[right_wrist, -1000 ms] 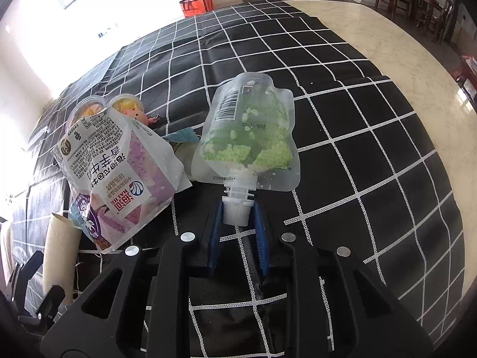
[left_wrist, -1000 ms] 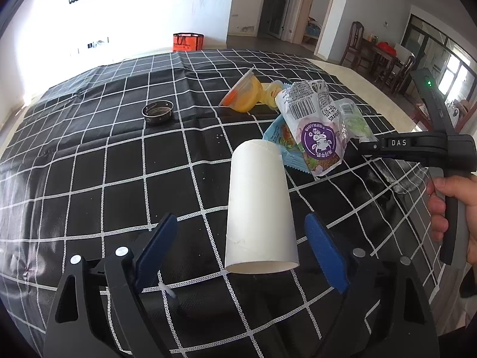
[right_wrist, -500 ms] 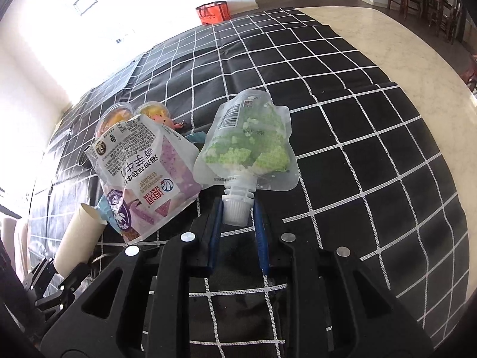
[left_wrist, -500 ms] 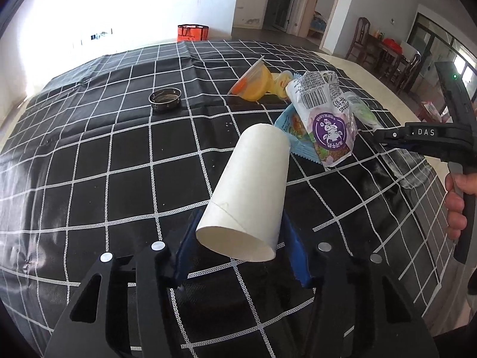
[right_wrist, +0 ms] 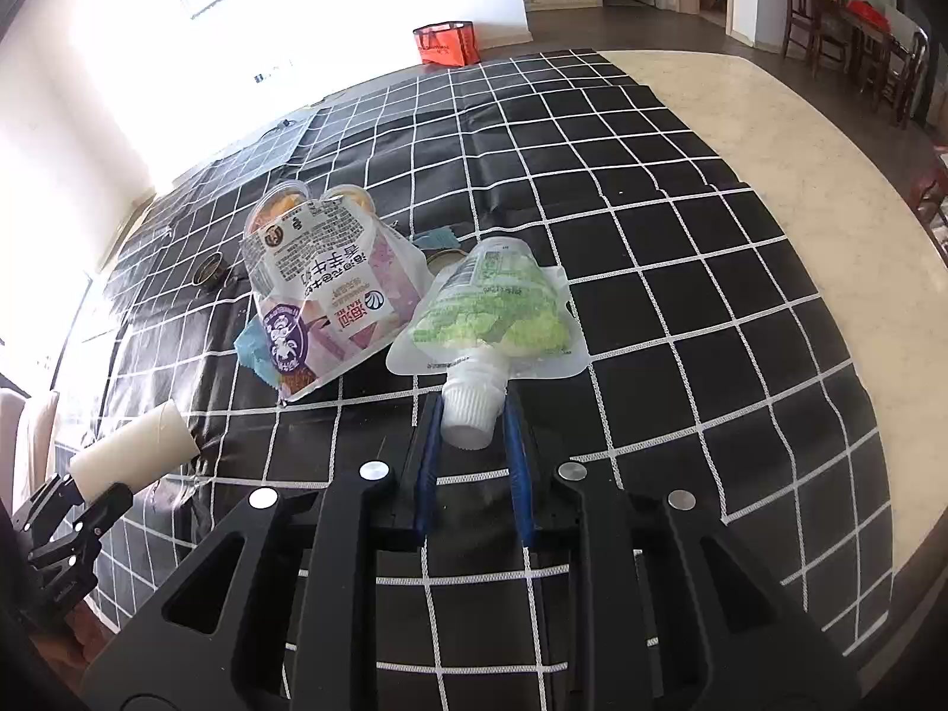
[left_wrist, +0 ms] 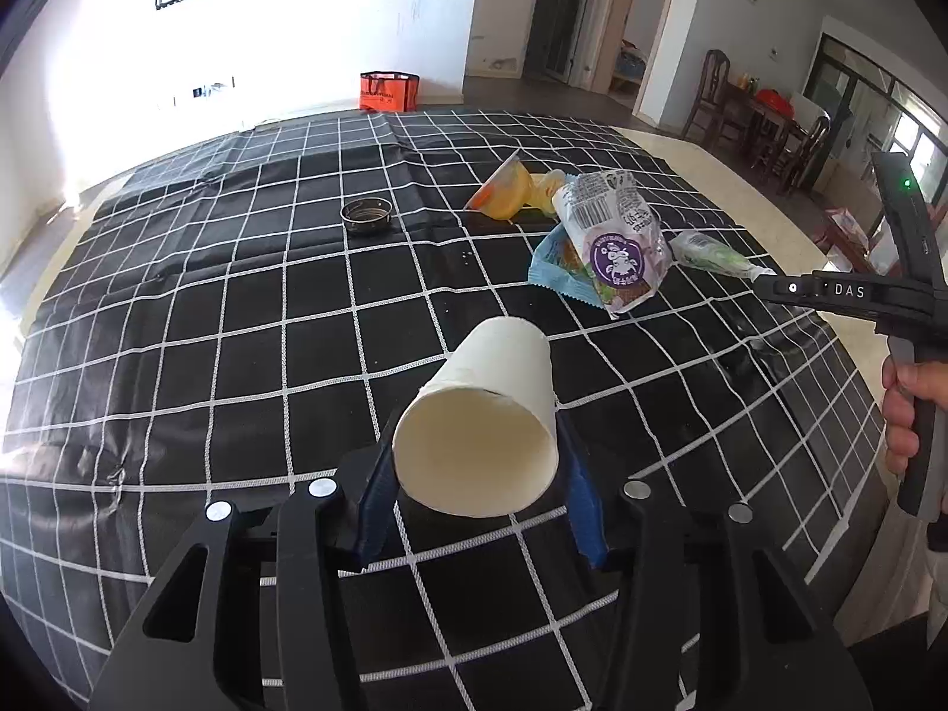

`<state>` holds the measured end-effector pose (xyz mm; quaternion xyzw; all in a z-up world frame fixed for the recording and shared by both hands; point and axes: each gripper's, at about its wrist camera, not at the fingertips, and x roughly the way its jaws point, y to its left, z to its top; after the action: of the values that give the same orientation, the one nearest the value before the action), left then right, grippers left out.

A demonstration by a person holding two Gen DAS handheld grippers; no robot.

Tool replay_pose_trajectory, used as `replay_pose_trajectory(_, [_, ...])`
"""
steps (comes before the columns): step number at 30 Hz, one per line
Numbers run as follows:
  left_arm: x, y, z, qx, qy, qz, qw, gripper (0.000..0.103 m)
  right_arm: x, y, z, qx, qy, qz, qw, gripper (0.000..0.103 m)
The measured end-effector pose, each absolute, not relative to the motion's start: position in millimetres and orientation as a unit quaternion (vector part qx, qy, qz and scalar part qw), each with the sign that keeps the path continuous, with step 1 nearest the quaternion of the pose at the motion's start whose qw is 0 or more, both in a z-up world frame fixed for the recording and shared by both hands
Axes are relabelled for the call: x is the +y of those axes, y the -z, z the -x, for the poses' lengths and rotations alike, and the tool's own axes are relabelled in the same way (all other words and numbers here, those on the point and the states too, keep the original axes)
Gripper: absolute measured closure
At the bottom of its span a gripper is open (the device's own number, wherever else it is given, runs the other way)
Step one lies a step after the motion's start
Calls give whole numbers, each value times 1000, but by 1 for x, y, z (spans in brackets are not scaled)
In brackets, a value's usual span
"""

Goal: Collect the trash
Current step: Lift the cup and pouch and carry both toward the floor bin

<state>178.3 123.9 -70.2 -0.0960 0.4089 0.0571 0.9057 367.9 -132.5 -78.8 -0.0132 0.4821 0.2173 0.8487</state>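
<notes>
1. My left hand-held gripper has its blue pads pressed on either side of a white cardboard tube, and the jaws are closing on it. The tube's open end faces the camera and the tube tilts away toward 12 o'clock, lifted off the cloth.
2. My right hand-held gripper is clamped together on the white screw cap of a clear drink pouch with green print. The pouch stands out from the jaws toward 12 o'clock.
3. From the right wrist, a white and purple snack bag lies at about 10 o'clock from the pouch, just beside it, on top of a blue wrapper.
4. Behind the bag, toward 12 o'clock, are two clear plastic cups with orange and yellow contents, lying on their sides.
5. From the left wrist, a small round metal lid sits alone at 11 o'clock, well apart from the pile.
6. Everything rests on a black cloth with a white grid spread over the pale worktop.
7. My right hand shows at 3 o'clock in the left view, wrapped around the gripper's handle.
8. An orange bag stands on the floor at 12 o'clock, beyond the cloth's far edge.
</notes>
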Motion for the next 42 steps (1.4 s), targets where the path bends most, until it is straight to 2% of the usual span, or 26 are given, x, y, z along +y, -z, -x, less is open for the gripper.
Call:
replay_pose_trajectory(22, [71, 18, -82, 365, -35, 90, 926, 57, -175, 10, -233, 409, -292, 30, 864, 83])
replay_pose_trajectory(35, [46, 11, -17, 343, -24, 114, 932, 56, -173, 16, -129, 399, -354, 49, 844, 83])
replay_pose_trajectory(42, [32, 25, 14, 359, -30, 99, 927, 56, -175, 28, -85, 404, -372, 62, 833, 83])
